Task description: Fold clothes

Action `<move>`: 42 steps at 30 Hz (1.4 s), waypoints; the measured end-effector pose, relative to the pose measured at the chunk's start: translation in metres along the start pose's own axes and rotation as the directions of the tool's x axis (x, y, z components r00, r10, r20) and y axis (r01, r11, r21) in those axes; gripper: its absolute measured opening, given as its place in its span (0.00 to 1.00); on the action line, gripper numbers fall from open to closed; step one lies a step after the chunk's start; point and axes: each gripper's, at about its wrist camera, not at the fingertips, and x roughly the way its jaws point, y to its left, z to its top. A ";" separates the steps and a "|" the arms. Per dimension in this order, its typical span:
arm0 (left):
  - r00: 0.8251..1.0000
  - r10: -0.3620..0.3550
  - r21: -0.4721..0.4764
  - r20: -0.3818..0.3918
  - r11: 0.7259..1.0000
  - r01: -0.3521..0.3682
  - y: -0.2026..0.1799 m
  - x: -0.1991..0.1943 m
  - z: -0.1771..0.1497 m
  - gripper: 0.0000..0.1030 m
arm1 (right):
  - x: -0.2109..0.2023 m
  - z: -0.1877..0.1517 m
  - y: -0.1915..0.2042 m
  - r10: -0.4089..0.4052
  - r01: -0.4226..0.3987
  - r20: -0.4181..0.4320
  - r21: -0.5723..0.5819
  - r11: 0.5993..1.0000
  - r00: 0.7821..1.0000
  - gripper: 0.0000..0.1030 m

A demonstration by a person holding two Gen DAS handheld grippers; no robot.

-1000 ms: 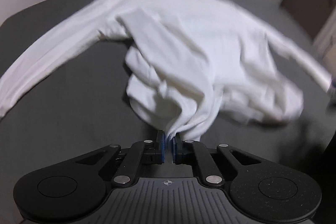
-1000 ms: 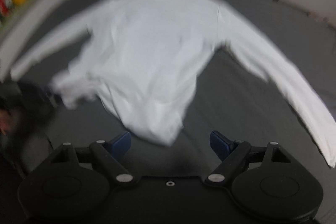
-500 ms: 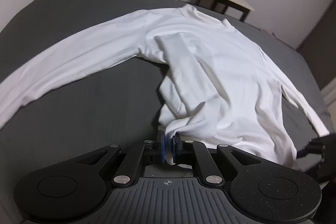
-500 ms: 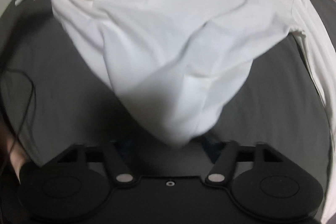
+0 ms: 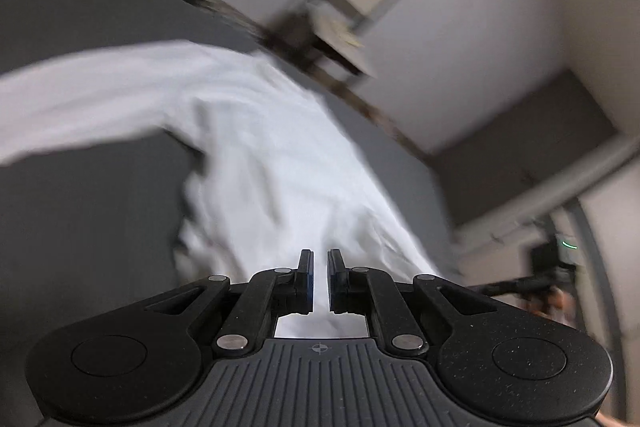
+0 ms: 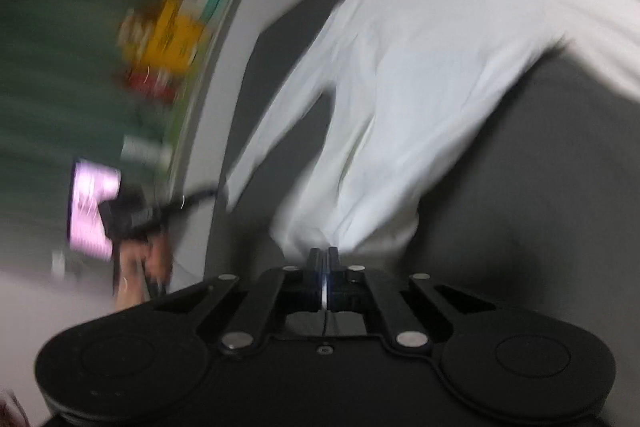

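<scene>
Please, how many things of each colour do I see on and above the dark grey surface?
White: 1, the white long-sleeved cotton shirt
Black: 2, the left gripper and the right gripper, both pinching the shirt
Total: 3

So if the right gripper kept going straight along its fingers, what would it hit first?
The white shirt itself: the right gripper has just closed on its near edge, and the cloth stretches directly ahead of the fingertips. Beyond it lies the grey bed surface, though blur makes depth uncertain.

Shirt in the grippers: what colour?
Plain white shirt, no pattern visible; the right wrist view shows it best.
</scene>
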 end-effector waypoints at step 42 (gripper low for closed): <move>0.882 0.412 0.872 0.230 0.316 -0.375 -0.108 0.096 -0.080 0.03 | 0.158 -0.110 0.005 -0.826 0.715 0.169 -0.611 0.341 0.538 0.08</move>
